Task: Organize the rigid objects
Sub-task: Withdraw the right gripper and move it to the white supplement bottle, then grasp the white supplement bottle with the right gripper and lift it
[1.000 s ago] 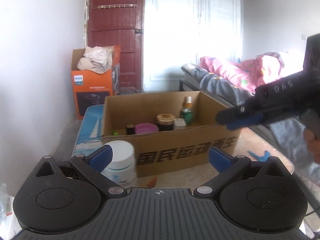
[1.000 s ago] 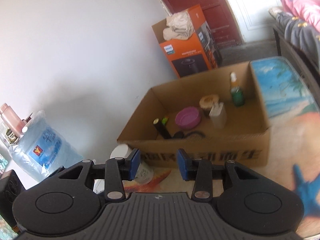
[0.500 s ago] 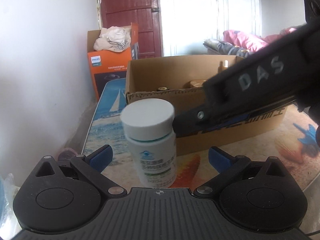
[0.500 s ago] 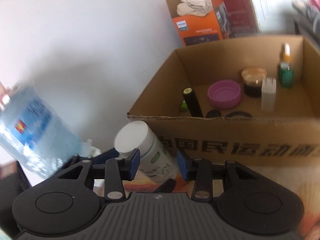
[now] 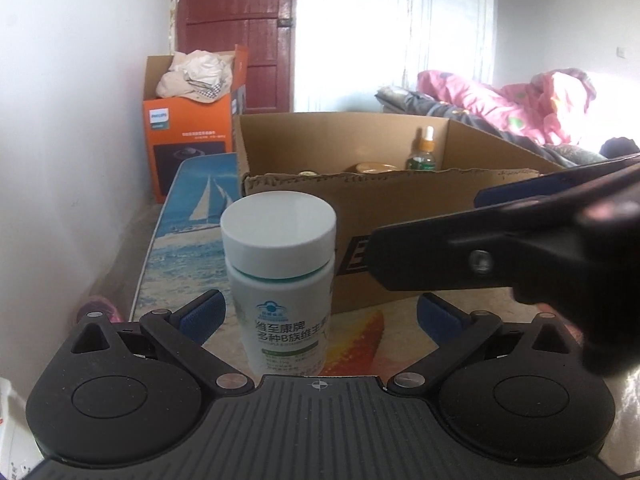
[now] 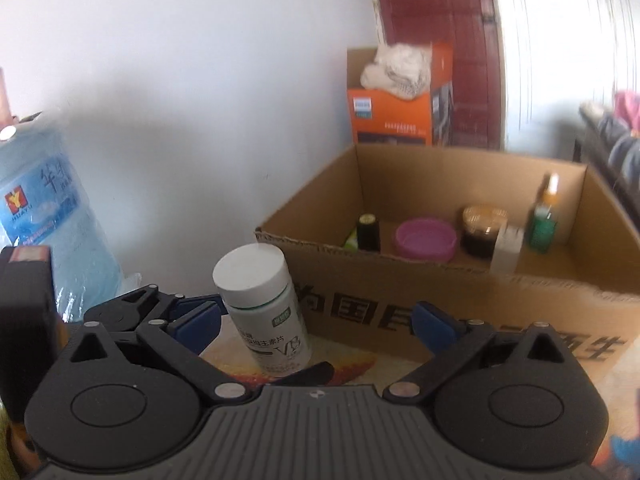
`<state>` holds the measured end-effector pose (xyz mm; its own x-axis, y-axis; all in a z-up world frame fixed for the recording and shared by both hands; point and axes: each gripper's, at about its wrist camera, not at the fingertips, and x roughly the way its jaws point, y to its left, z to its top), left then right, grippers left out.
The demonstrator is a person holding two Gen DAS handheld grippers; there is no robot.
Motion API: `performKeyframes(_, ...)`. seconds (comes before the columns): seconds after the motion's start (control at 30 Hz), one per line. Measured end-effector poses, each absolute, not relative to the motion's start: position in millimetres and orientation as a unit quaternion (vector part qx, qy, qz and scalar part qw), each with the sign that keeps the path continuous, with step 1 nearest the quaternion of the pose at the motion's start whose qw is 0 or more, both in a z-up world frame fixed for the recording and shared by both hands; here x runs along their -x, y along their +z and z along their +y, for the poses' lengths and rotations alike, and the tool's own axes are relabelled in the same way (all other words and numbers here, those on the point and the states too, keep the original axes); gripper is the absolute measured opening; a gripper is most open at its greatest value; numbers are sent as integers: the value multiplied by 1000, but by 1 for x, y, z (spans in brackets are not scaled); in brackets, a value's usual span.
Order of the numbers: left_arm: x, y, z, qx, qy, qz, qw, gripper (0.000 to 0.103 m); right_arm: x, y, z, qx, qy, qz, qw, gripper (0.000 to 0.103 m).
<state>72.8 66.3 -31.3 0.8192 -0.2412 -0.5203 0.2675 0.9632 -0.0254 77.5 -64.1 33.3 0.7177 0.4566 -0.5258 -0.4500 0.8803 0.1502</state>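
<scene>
A white vitamin bottle point(image 5: 280, 280) point(image 6: 268, 300) with a white cap stands upright on the printed mat, just in front of an open cardboard box point(image 5: 400, 192) point(image 6: 480, 292). My left gripper point(image 5: 320, 316) is open and the bottle stands between its pads, nearer the left one, with a gap on both sides. My right gripper point(image 6: 316, 322) comes in from the right point(image 5: 440, 220). Its jaws are opening wide, with the bottle between them and untouched. The box holds a green dropper bottle point(image 6: 542, 224), a pink dish point(image 6: 426, 238), a brown jar point(image 6: 482, 230) and a black tube point(image 6: 368, 232).
A white wall runs close along the left. An orange carton point(image 5: 188, 136) with cloth on top stands behind the cardboard box, by a red door. A blue water jug point(image 6: 44, 216) sits at the left, and a bed with a pink quilt point(image 5: 520, 104) at the right.
Both grippers have come down and closer to the bottle, which now stands between their fingers. The right gripper has rolled upright and its jaws have gone from narrow to wide.
</scene>
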Motion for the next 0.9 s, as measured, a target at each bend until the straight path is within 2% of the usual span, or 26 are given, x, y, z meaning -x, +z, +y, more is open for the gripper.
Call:
performKeyframes(0.2, -78, -35, 61, -31, -152, 269, 951, 103, -66, 36, -70, -2, 219, 264, 939, 103)
performKeyframes(0.37, -82, -37, 59, -34, -156, 270, 950, 99, -69, 33, -83, -67, 206, 281, 935, 103)
performKeyframes(0.43, -83, -38, 58, -34, -152, 270, 950, 94, -71, 31, -89, -92, 204, 281, 933, 103)
performKeyframes(0.47, -84, -38, 58, -34, -149, 269, 951, 88, -73, 30, -91, -102, 202, 281, 932, 103)
performKeyframes(0.5, -84, -39, 58, -34, -146, 267, 952, 77, -74, 29, -94, -112, 200, 281, 932, 103)
performKeyframes(0.6, -84, -40, 60, -32, -136, 268, 953, 60, -78, 25, -103, -143, 197, 282, 928, 103)
performKeyframes(0.67, -82, -39, 61, -24, -135, 266, 954, 53, -80, 23, -109, -161, 192, 290, 924, 103)
performKeyframes(0.9, -70, -40, 40, -22, -153, 258, 954, 53, -73, 17, -128, -178, 181, 301, 919, 103)
